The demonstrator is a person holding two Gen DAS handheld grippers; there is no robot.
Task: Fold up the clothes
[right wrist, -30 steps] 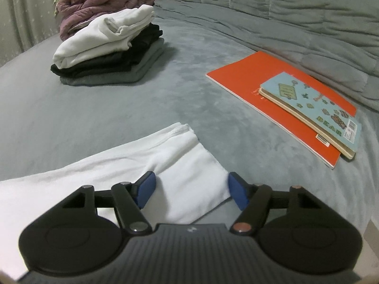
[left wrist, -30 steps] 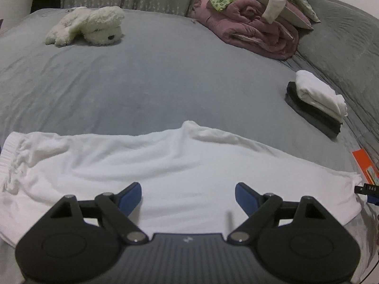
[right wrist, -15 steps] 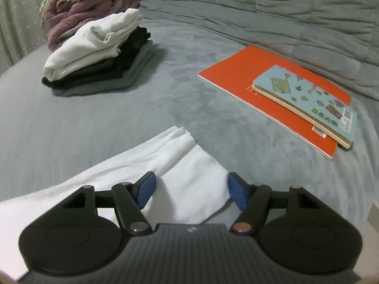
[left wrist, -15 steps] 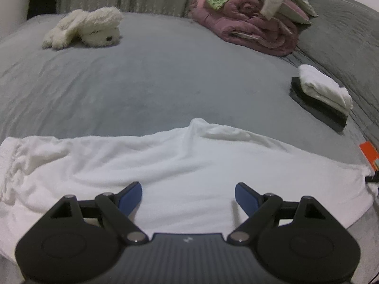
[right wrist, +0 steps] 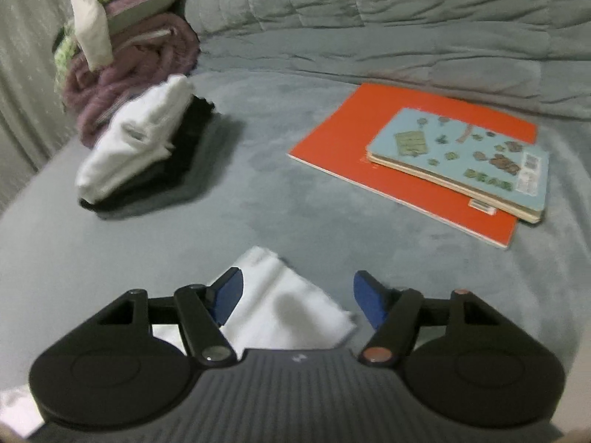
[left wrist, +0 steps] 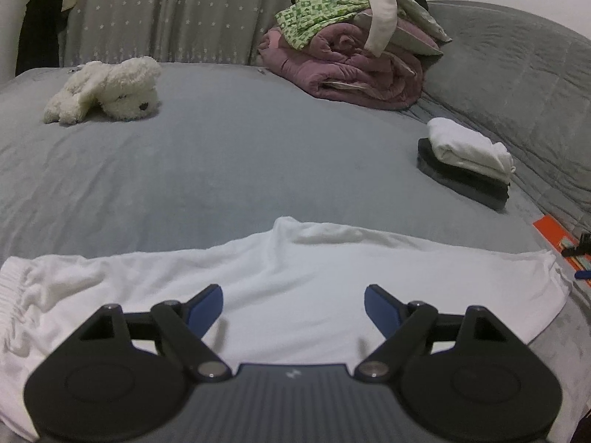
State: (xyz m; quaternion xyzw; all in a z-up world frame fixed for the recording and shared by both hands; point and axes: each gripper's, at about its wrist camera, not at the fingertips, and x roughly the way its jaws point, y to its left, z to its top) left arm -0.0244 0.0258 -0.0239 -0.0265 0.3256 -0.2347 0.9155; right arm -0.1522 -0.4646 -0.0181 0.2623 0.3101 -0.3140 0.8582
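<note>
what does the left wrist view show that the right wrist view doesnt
Only the left wrist view: the plush toy, the star-patterned curtain, the white pants' elastic waistband, and the open left claw.

Only the right wrist view: the blue picture book lying on the orange book, and the open right claw.

Both: the white pants, the folded stack, the mauve blanket pile and the grey bed.

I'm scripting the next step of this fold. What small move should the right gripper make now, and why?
Probably lower the right gripper and close it on the end of the white pants. Its jaws are open with that end lying flat between them, ungripped. The left gripper is open too, over the middle of the pants, so nothing is held yet. The pile of folded clothes suggests this piece is folded next.
</note>
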